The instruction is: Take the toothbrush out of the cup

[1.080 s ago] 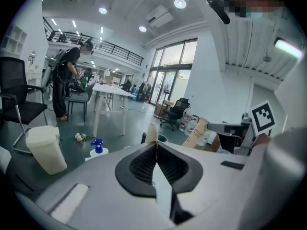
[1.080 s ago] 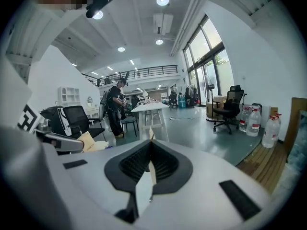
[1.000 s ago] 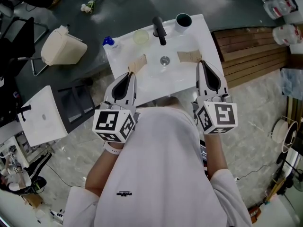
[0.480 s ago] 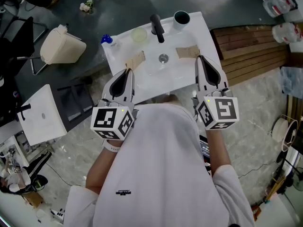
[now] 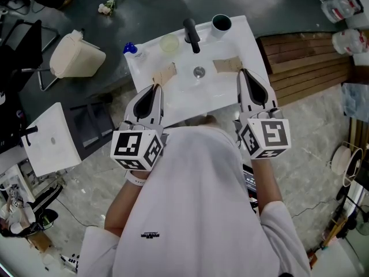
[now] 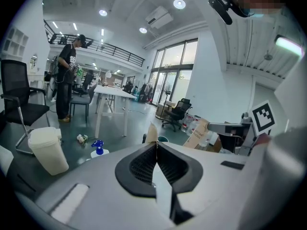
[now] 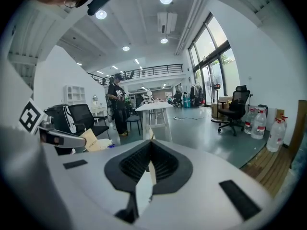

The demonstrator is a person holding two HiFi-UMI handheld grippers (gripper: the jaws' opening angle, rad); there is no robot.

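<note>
A dark teal cup stands at the far right corner of the white washbasin, next to the black faucet. No toothbrush shows in it from here. In the left gripper view the cup peeks out just behind the jaw tips. My left gripper hovers over the basin's near left part, shut and empty, its tan-taped tips pressed together. My right gripper hovers over the near right part, also shut with nothing between its jaws. Both are well short of the cup.
A pale yellow dish and a blue spray bottle stand left of the faucet. The drain lies between the grippers. A cream bin stands on the floor at left, wooden planks at right.
Both grippers have held still, shut. Only the head view has shifted a little.
</note>
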